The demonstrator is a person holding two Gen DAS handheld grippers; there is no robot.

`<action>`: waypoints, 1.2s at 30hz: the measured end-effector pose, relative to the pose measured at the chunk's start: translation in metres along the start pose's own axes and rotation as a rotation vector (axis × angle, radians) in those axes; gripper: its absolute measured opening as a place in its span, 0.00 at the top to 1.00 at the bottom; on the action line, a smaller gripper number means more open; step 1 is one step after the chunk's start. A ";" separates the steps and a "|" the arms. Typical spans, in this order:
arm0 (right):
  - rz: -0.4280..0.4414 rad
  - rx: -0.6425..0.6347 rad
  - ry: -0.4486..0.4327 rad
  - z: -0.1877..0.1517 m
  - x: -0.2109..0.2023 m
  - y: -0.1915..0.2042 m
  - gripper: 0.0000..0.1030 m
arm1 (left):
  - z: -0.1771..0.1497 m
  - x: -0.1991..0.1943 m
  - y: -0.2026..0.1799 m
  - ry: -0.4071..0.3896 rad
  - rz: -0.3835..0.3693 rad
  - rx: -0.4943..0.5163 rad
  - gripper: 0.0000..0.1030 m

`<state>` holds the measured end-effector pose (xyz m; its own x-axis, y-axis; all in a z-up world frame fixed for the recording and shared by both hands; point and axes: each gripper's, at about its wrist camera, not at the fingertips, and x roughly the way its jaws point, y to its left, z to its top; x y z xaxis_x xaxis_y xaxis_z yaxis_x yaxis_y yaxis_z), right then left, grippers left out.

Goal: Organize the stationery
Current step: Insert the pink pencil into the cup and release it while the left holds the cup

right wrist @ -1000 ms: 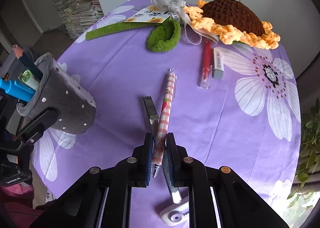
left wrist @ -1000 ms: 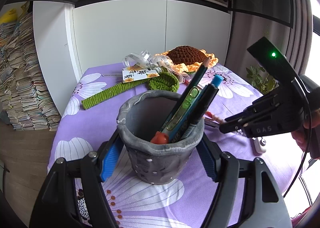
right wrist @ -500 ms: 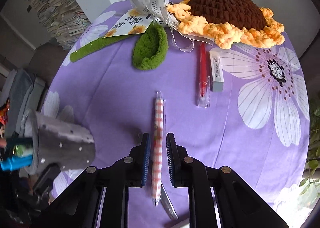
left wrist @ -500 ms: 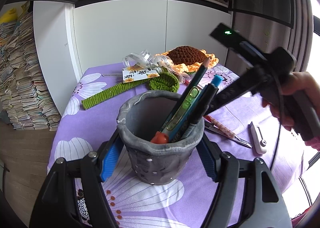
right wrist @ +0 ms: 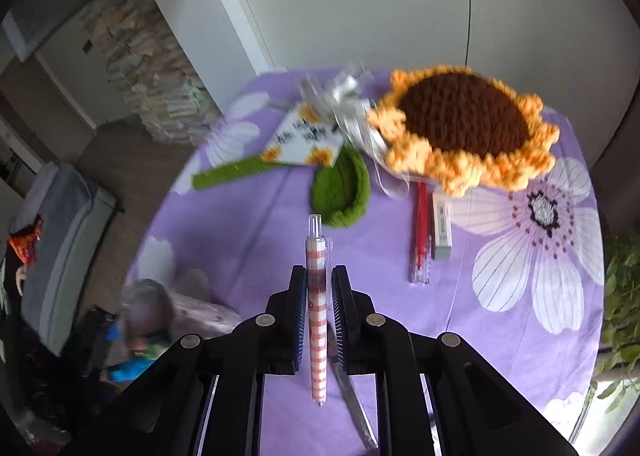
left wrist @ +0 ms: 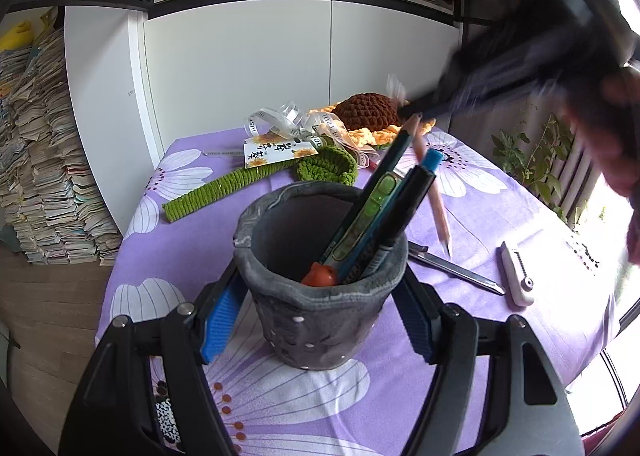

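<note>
My left gripper (left wrist: pixel 320 316) is shut on a grey pen holder (left wrist: pixel 320 292) standing on the purple flowered tablecloth (left wrist: pixel 500 212). The holder contains several pens and a dark pencil (left wrist: pixel 376 208). My right gripper (right wrist: pixel 319 292) is shut on a pink checked pen (right wrist: pixel 318 320) and holds it in the air above the table. In the left wrist view that pen (left wrist: pixel 434 196) hangs tip-down to the right of the holder, under the blurred right gripper (left wrist: pixel 412 110). The holder shows blurred at the lower left of the right wrist view (right wrist: pixel 148 308).
A red pen (right wrist: pixel 421 232) and a white eraser (right wrist: pixel 441 228) lie beside a crocheted sunflower (right wrist: pixel 464 128) with green leaf (right wrist: pixel 342 192) and ribbon tag. A metal blade tool (left wrist: pixel 456 268) and a white correction tape (left wrist: pixel 516 272) lie right of the holder. Paper stacks stand at the left.
My right gripper has lifted the checked pen off the table and swung it up and toward the holder. The left gripper and holder have not moved.
</note>
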<state>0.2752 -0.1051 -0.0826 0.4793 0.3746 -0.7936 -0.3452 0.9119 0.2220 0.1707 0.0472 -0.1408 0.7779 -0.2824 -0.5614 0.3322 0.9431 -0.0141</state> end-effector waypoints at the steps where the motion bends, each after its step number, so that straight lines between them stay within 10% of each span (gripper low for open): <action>1: 0.015 -0.017 -0.059 0.001 -0.021 0.008 0.87 | 0.000 0.000 0.000 0.000 0.000 -0.001 0.32; 12: 0.103 -0.177 -0.430 0.003 -0.107 0.074 0.87 | 0.003 0.001 0.000 0.010 0.003 0.001 0.32; 36: 0.124 -0.216 -0.266 -0.040 -0.033 0.080 0.87 | 0.003 0.002 0.000 0.011 -0.001 -0.010 0.31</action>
<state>0.1998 -0.0506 -0.0613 0.6064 0.5366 -0.5868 -0.5630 0.8109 0.1598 0.1742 0.0461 -0.1393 0.7715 -0.2812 -0.5707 0.3273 0.9447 -0.0230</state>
